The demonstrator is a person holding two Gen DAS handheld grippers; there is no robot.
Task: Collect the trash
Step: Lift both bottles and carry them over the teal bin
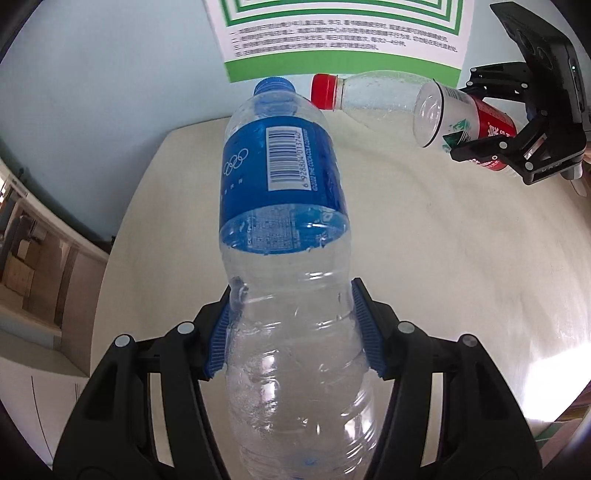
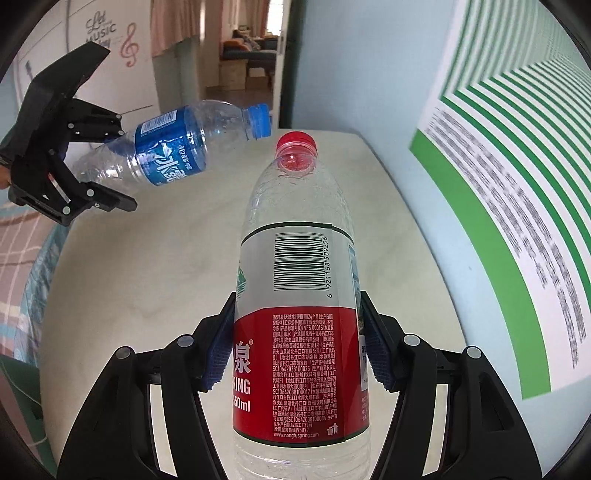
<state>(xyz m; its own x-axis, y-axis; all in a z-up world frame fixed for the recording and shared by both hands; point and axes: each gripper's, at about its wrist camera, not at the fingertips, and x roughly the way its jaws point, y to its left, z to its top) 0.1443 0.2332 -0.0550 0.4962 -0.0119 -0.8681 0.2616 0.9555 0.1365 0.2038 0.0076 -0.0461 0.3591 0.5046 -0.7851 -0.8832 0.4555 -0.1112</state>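
Blue ribbed pads line the left fingers (image 1: 364, 325), and they press on both sides of the clear lower body of the blue-labelled bottle (image 1: 284, 206), so the left gripper (image 1: 295, 332) is clamped on it. The bottle looks empty, with droplets inside, and its blue cap (image 1: 274, 85) points away from the camera toward the far edge of the counter (image 1: 461, 258). It hangs in the air above the pale counter top, touching nothing but the pads.

The right fingers (image 2: 376, 347) carry the same blue pads and squeeze the red-and-white-labelled bottle (image 2: 299, 295) at the red part of its label, so the right gripper (image 2: 297, 339) is closed on that bottle. Its red cap (image 2: 296, 142) also points toward the far edge, and the bottle is held off the counter.

In the right wrist view the two bottles lie near each other above the counter's far part, caps close together but apart, the blue cap a little left of and above the red one.

Beyond the far edge stands a light blue wall (image 1: 110, 74) bearing a white poster (image 1: 340, 33) with green stripes and printed text. To the left a doorway opens onto another room.
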